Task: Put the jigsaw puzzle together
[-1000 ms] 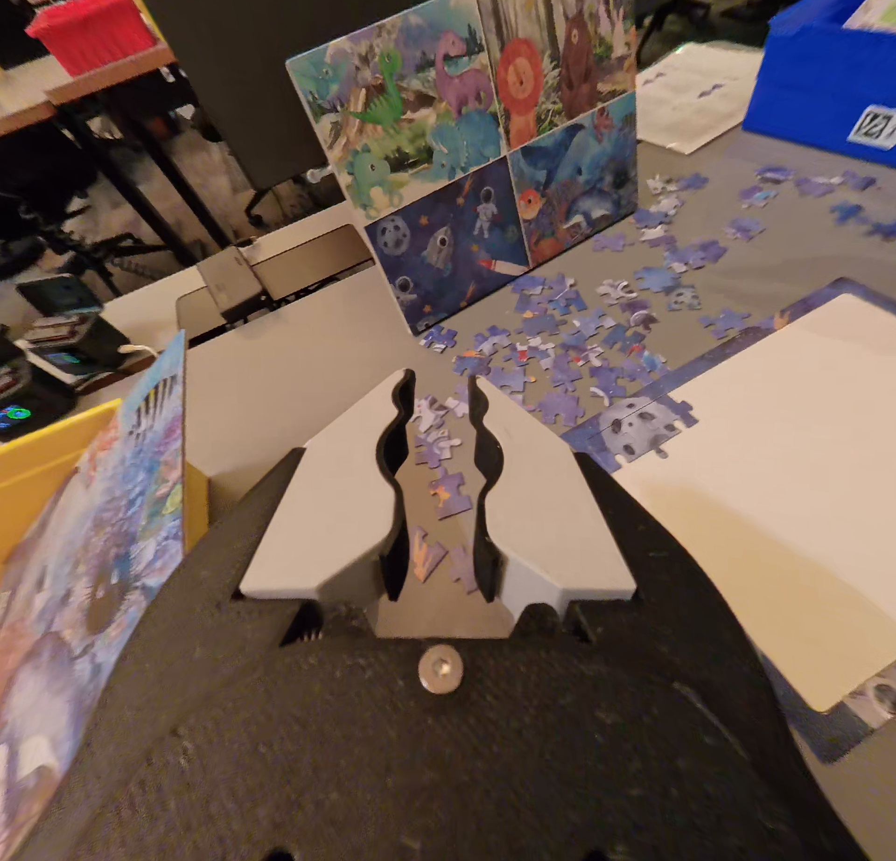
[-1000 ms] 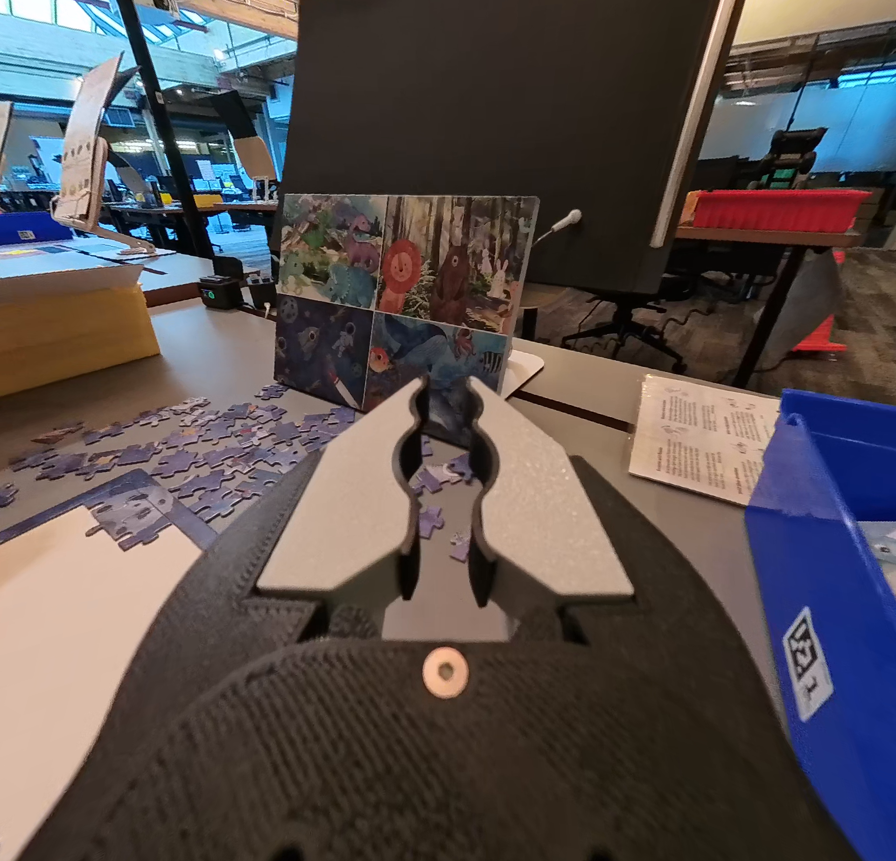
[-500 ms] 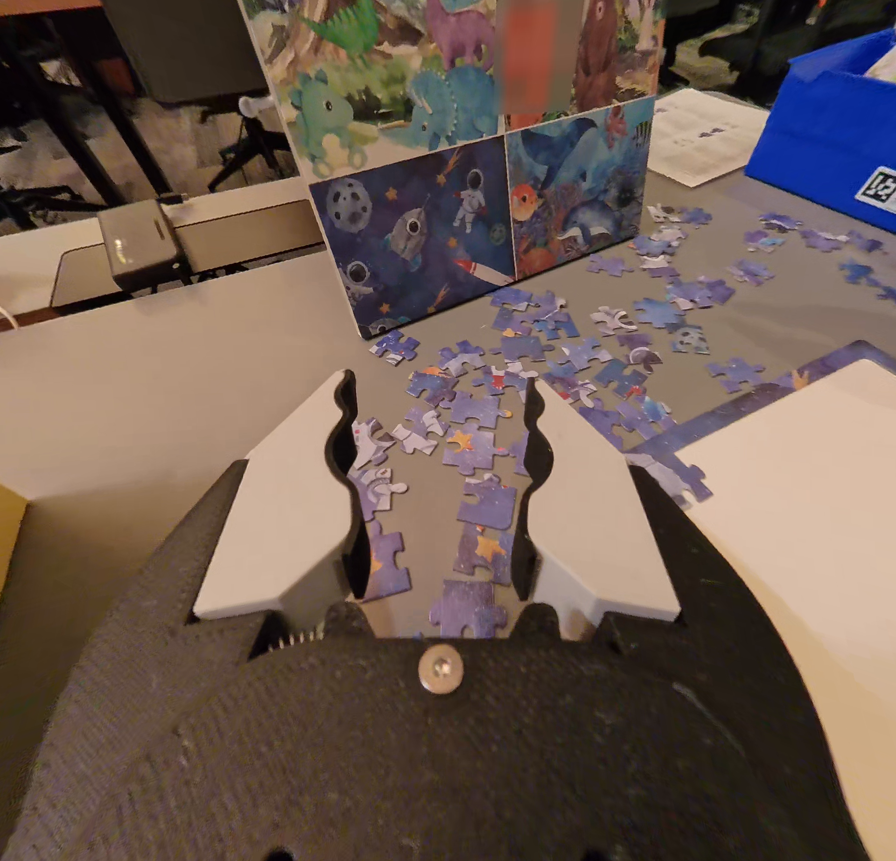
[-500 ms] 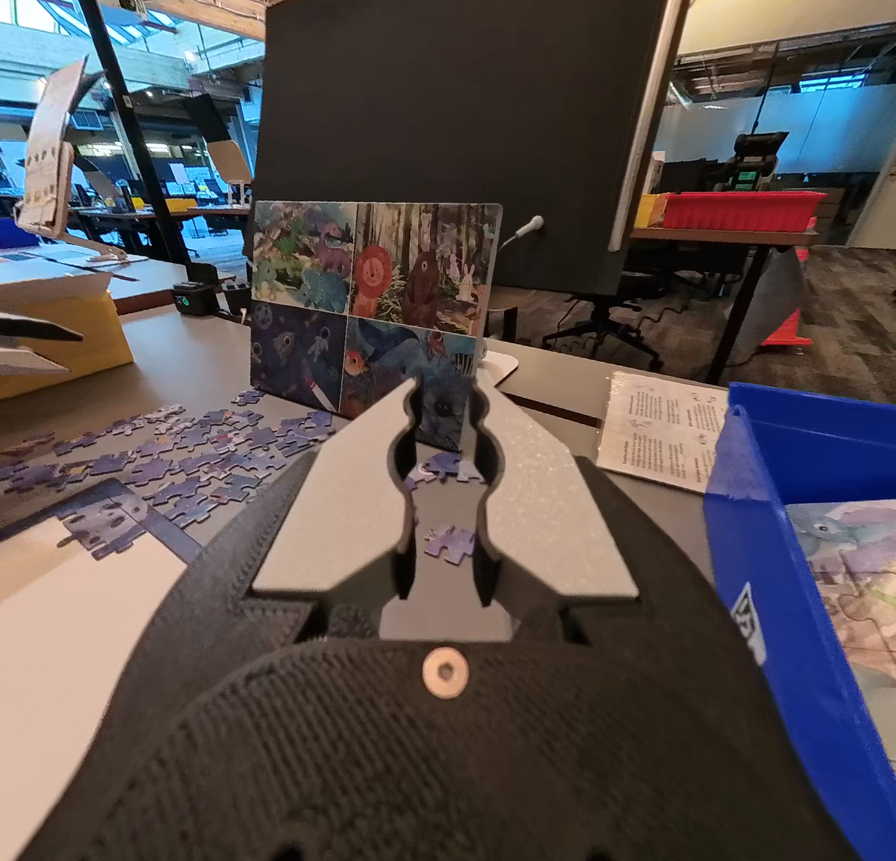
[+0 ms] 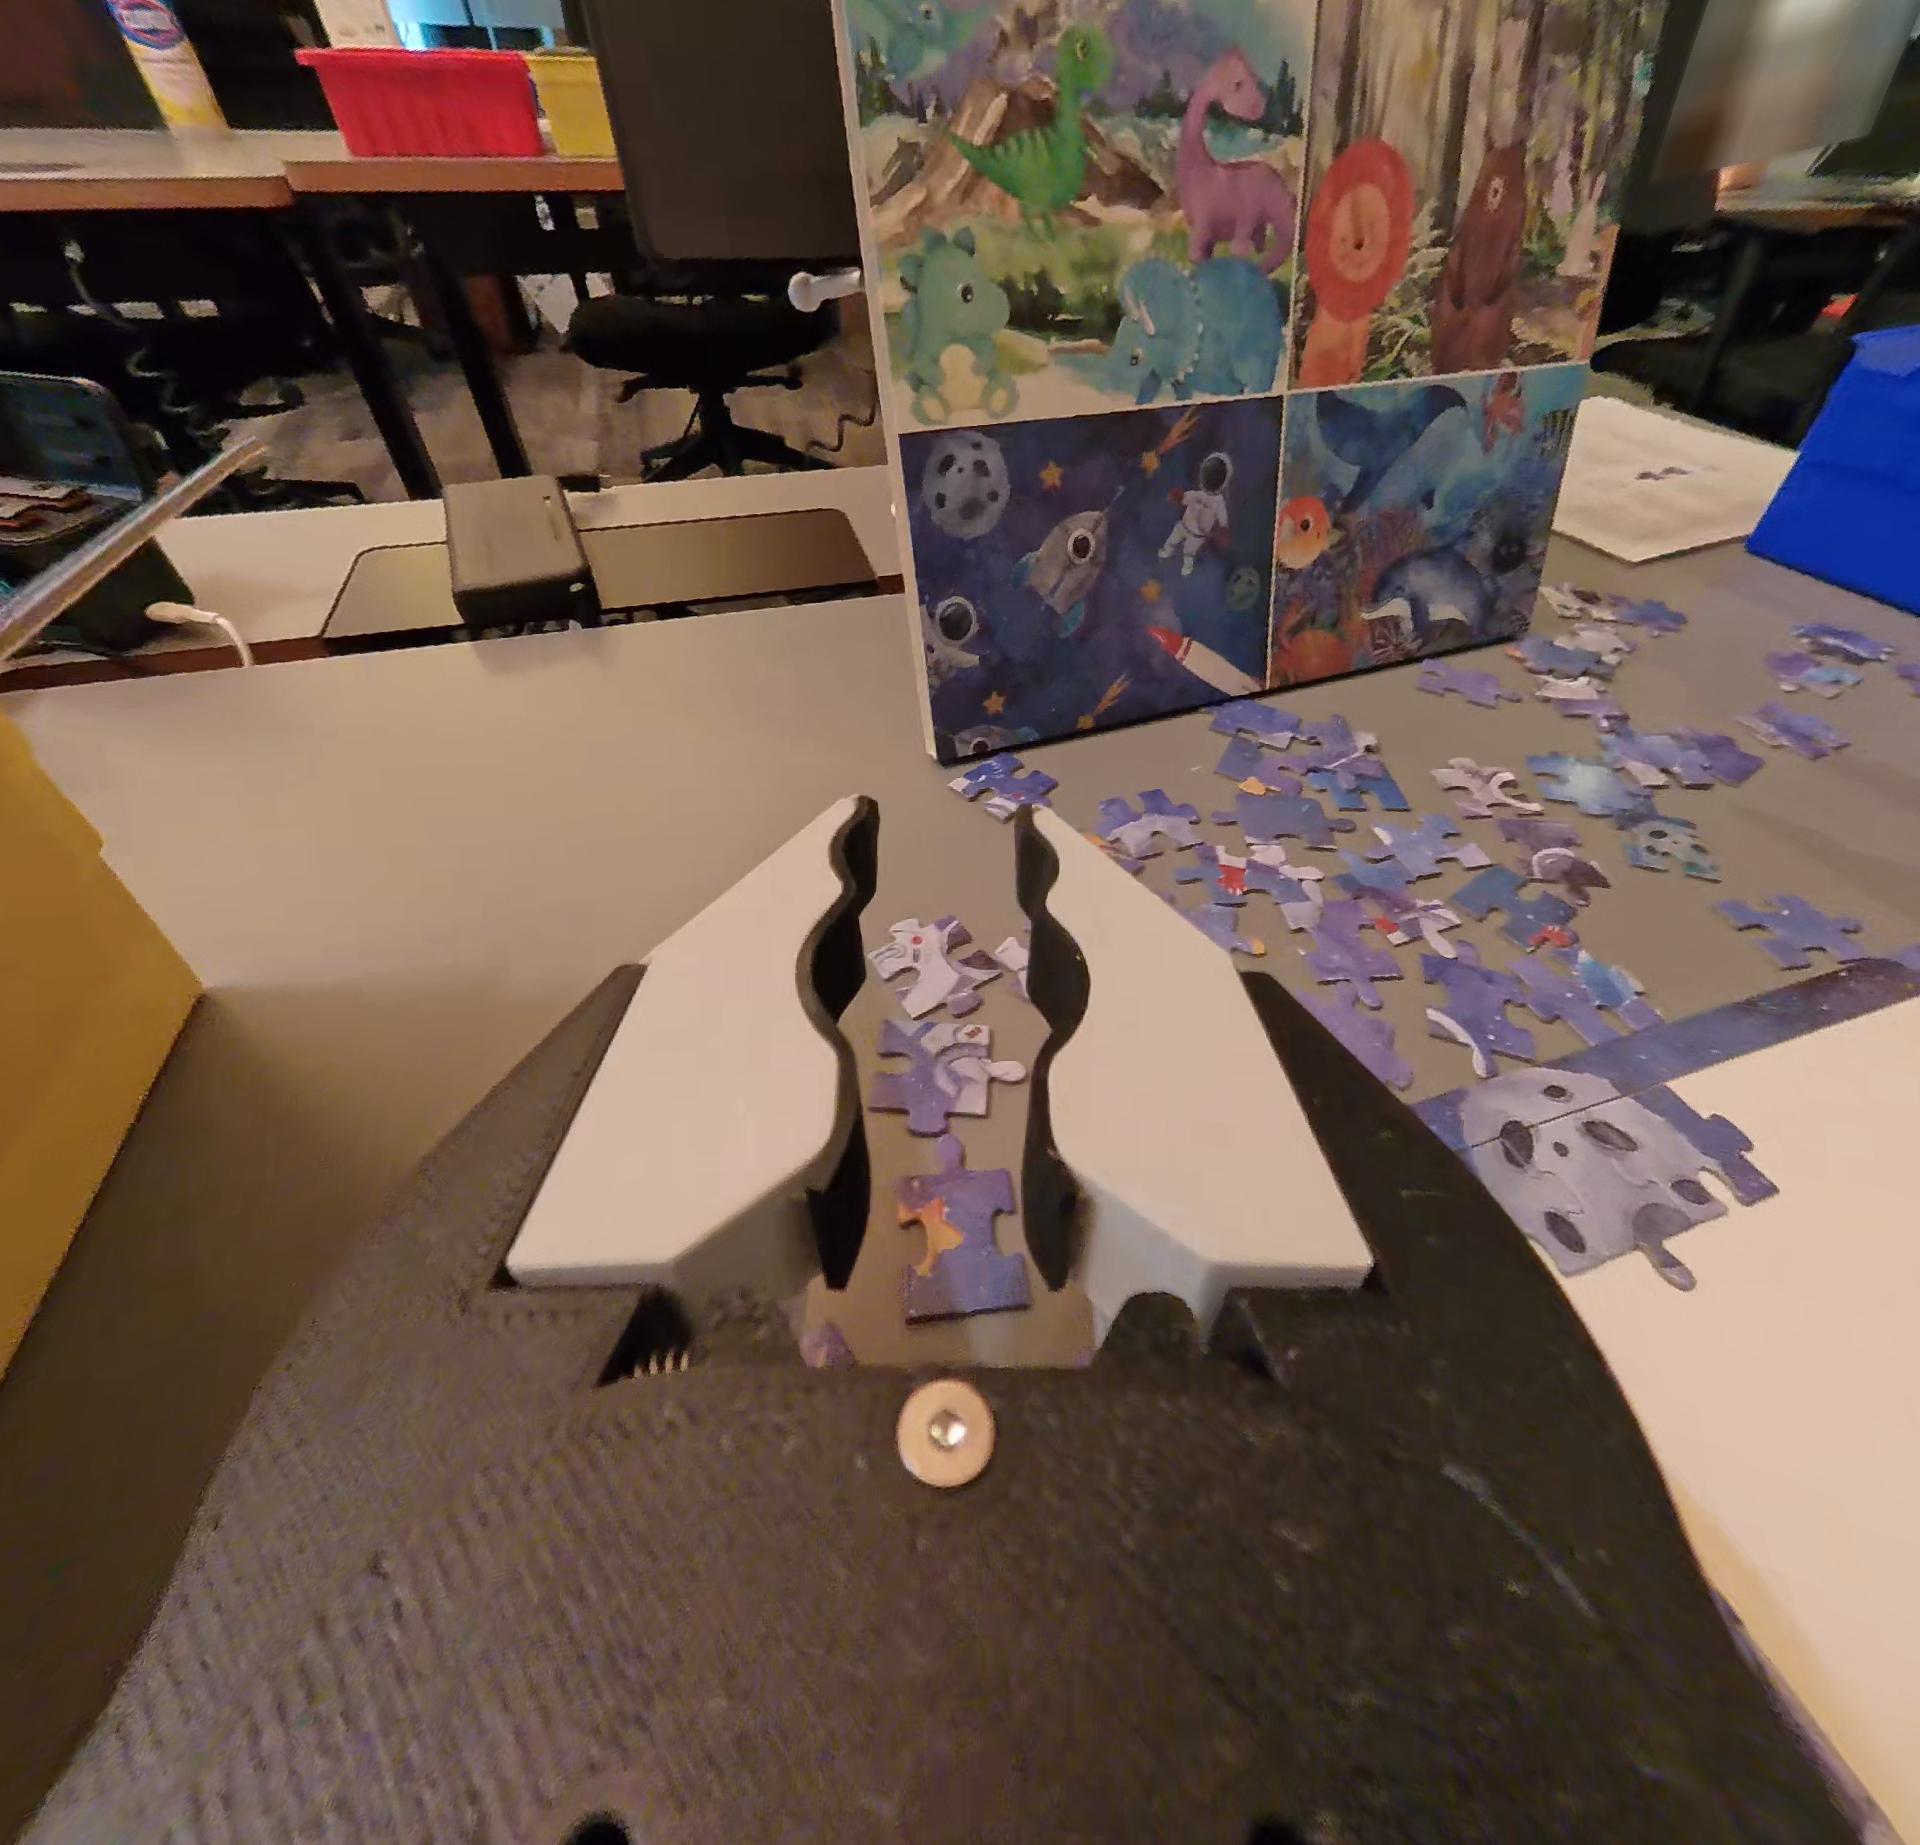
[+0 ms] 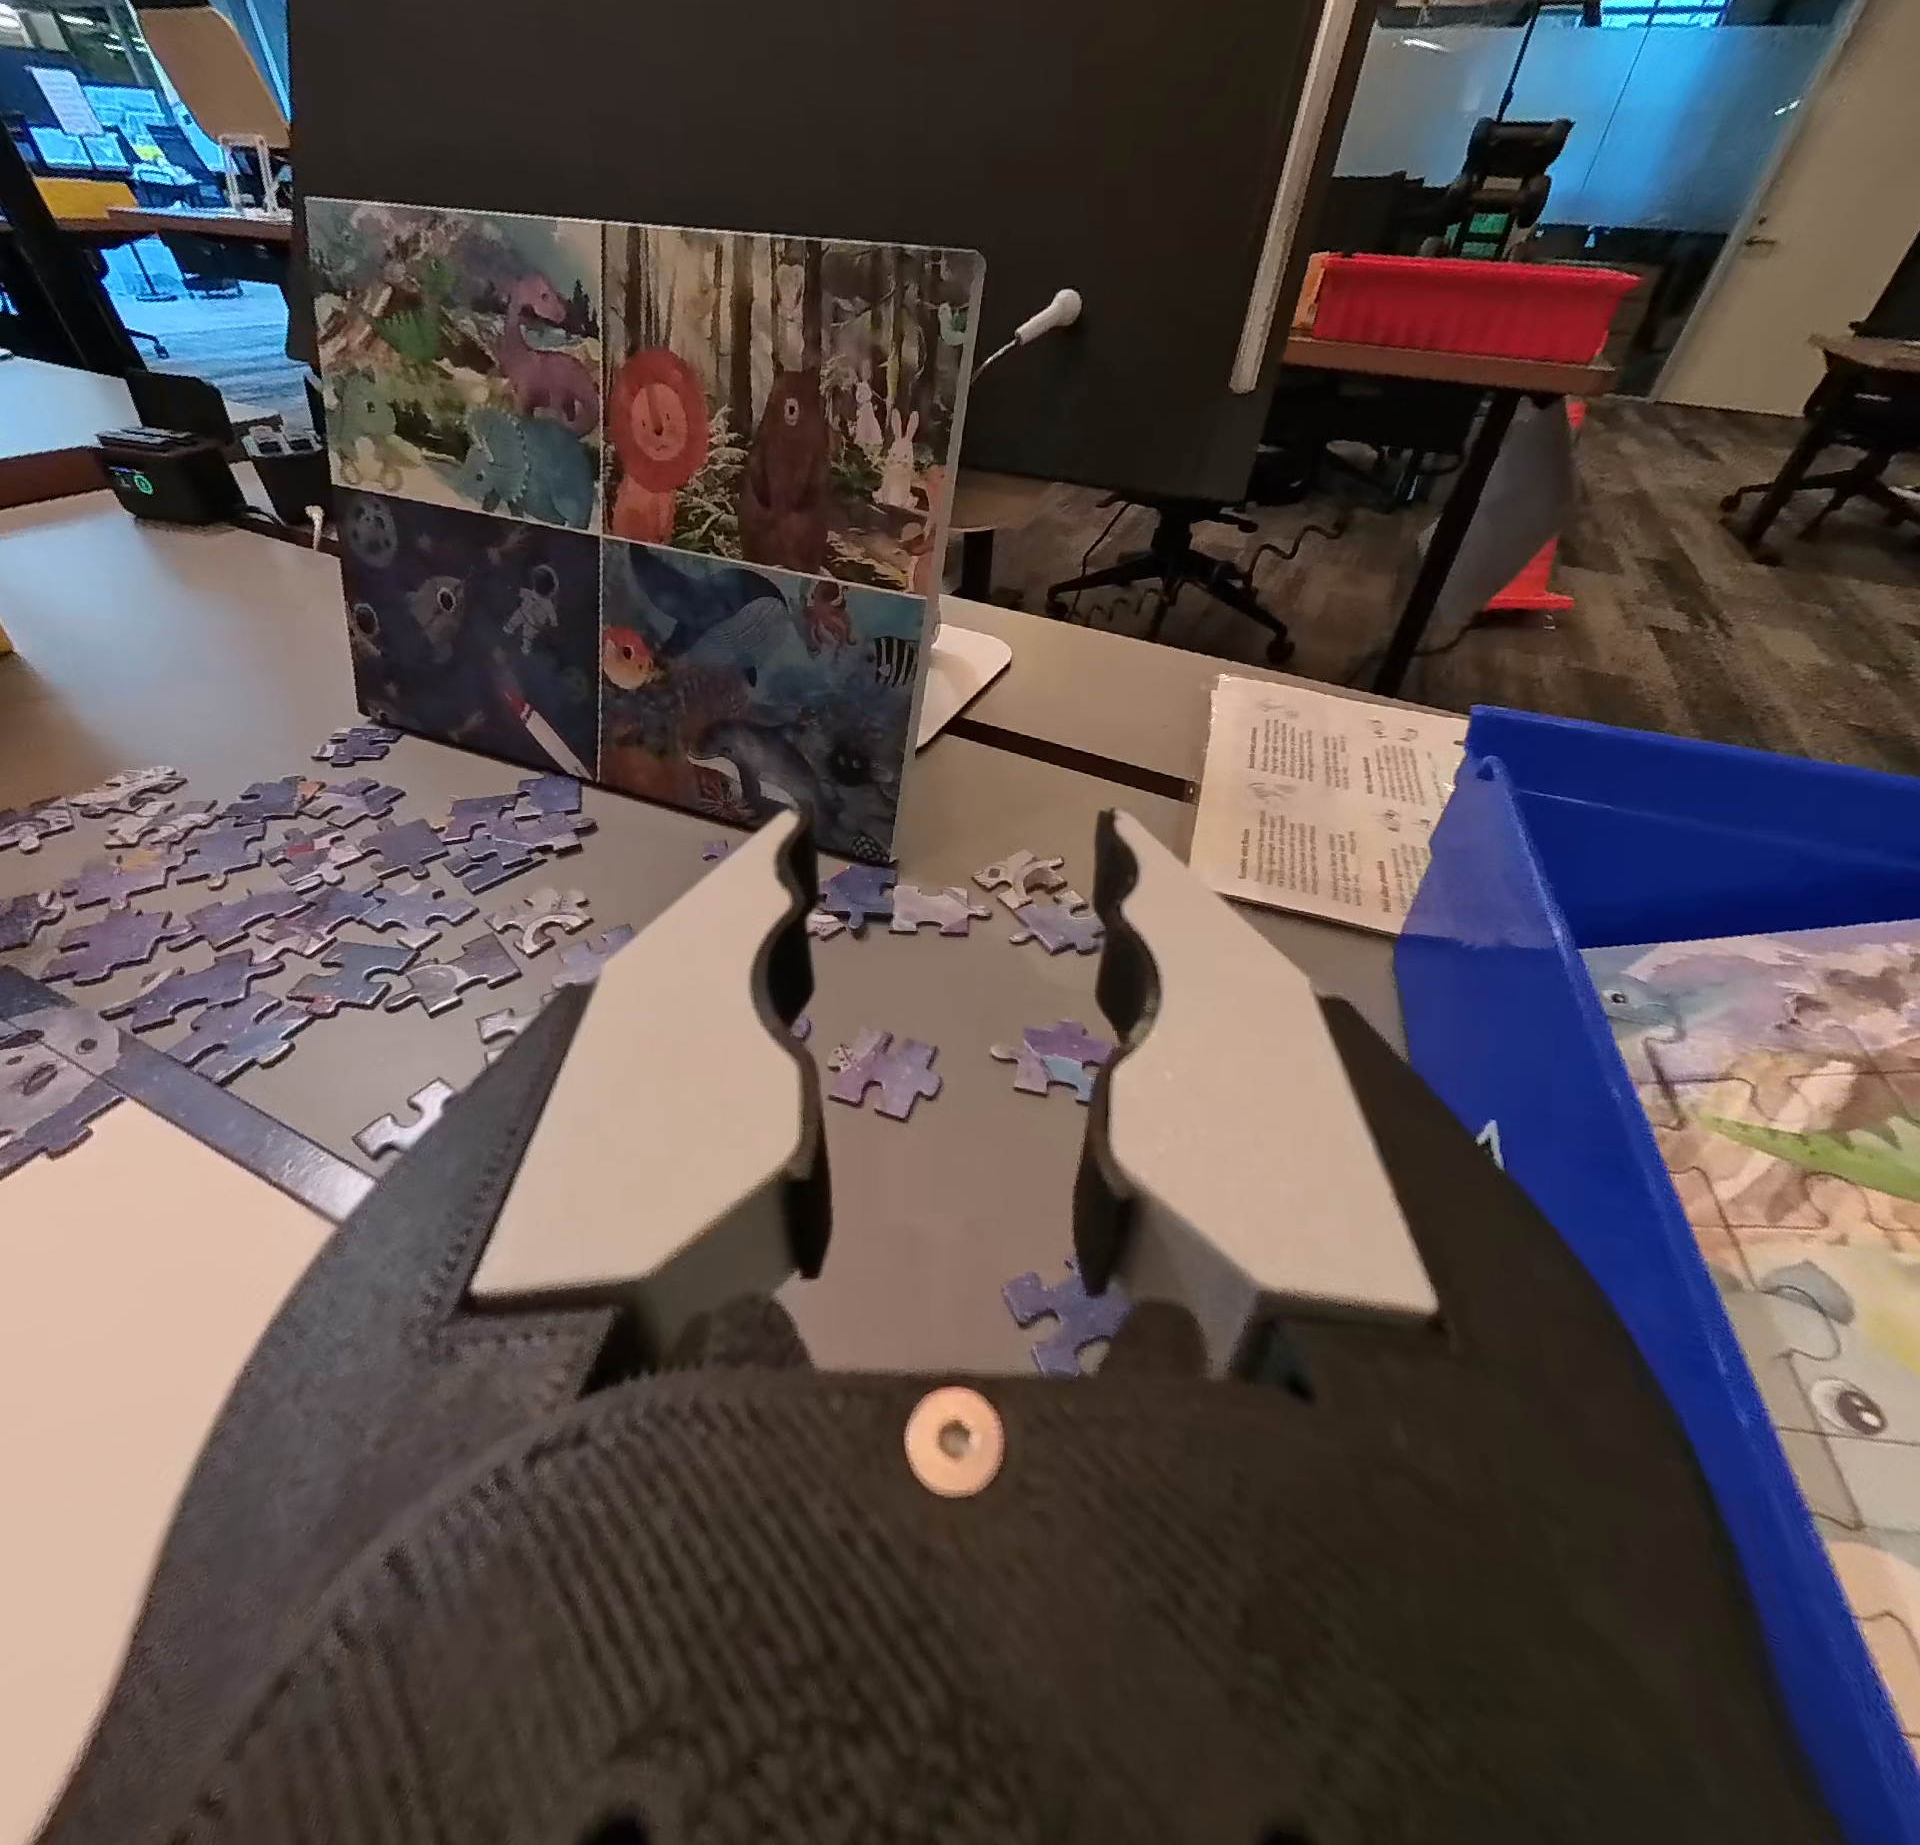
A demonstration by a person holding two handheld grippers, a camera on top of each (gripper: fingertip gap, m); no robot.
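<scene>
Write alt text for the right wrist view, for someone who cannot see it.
An open, empty two-fingered claw hovers over a grey table strewn with purple puzzle pieces. Behind them stands a puzzle box showing four animal and space scenes, and a blue bin sits at the right.

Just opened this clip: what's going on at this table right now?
A person holds two handheld grippers over a grey table strewn with loose blue-purple puzzle pieces. The left gripper hovers, jaws slightly apart and holding nothing, above a few pieces near a partly built puzzle on a white board. The right gripper is open wide and empty above other pieces, beside a blue bin. An illustrated puzzle box stands upright behind.
</scene>
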